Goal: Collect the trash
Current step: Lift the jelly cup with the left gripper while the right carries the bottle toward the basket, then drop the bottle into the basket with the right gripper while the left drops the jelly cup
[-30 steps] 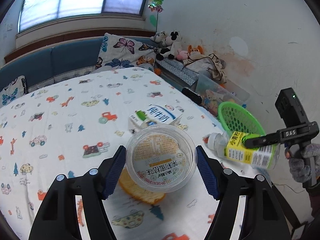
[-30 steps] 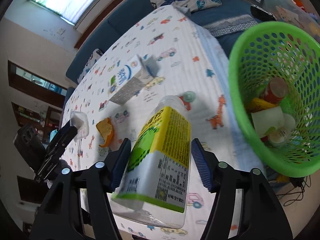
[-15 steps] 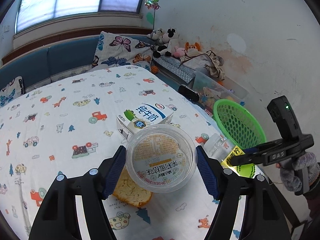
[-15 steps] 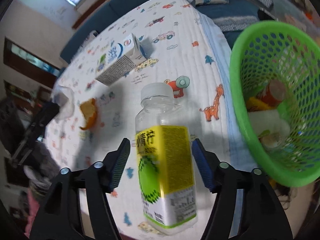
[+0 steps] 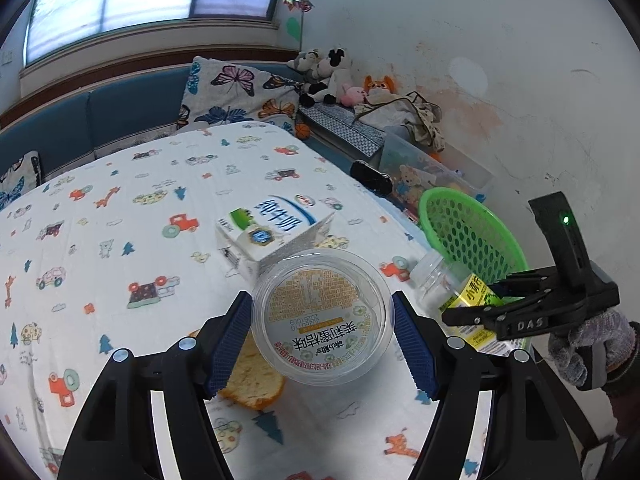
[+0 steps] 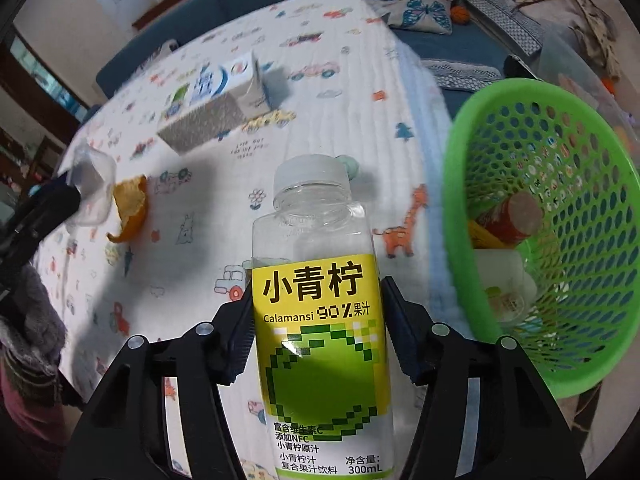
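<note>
1. Clearing a cloth-covered table (image 5: 120,184) of litter, a person works two handheld grippers at once; the green basket (image 6: 592,240) at the table's right edge already holds a red-capped can, a white cup and something yellow.
2. Clamped on a clear plastic tub (image 5: 322,316), the left gripper (image 5: 322,336) holds it raised above the near part of the table, printed base toward the camera.
3. Having just closed in further, the right gripper (image 6: 318,328) has its pads pressed on the label of an empty calamansi juice bottle (image 6: 316,320), held cap-forward just left of the basket and not yet over it.
4. Left on the cloth: a milk carton (image 5: 272,228) lying on its side farther back, and an orange peel (image 6: 130,208) near the left gripper.
5. Judged from this, the job looks around halfway: several pieces binned, two in hand, two waiting.
</note>
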`<state>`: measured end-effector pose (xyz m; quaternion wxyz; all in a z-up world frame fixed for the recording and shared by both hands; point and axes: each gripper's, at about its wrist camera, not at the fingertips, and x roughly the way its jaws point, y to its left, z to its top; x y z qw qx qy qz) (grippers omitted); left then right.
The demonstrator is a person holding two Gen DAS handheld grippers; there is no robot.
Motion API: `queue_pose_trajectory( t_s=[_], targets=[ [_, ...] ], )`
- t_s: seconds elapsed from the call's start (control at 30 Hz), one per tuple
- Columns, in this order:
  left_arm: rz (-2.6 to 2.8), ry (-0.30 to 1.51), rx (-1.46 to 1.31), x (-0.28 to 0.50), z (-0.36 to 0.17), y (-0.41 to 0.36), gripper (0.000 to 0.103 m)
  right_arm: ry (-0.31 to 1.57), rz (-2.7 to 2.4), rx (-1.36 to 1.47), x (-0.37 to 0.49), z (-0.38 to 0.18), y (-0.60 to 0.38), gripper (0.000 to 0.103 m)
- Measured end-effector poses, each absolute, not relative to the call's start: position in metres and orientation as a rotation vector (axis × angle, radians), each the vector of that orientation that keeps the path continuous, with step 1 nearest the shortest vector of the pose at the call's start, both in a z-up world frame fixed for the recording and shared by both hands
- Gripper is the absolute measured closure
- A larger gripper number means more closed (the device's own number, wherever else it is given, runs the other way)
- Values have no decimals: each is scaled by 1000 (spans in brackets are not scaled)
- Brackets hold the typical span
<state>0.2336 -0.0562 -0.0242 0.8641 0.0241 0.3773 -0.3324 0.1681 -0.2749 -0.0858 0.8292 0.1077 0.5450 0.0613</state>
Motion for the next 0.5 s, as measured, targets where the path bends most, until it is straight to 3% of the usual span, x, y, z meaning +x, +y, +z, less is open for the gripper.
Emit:
queue_pose_trajectory(
  t_s=[0.5],
  targets=[
    [-827,790,93,220,-10,-161,35,1067,-78,441,150,-67,-423,44]
  ],
)
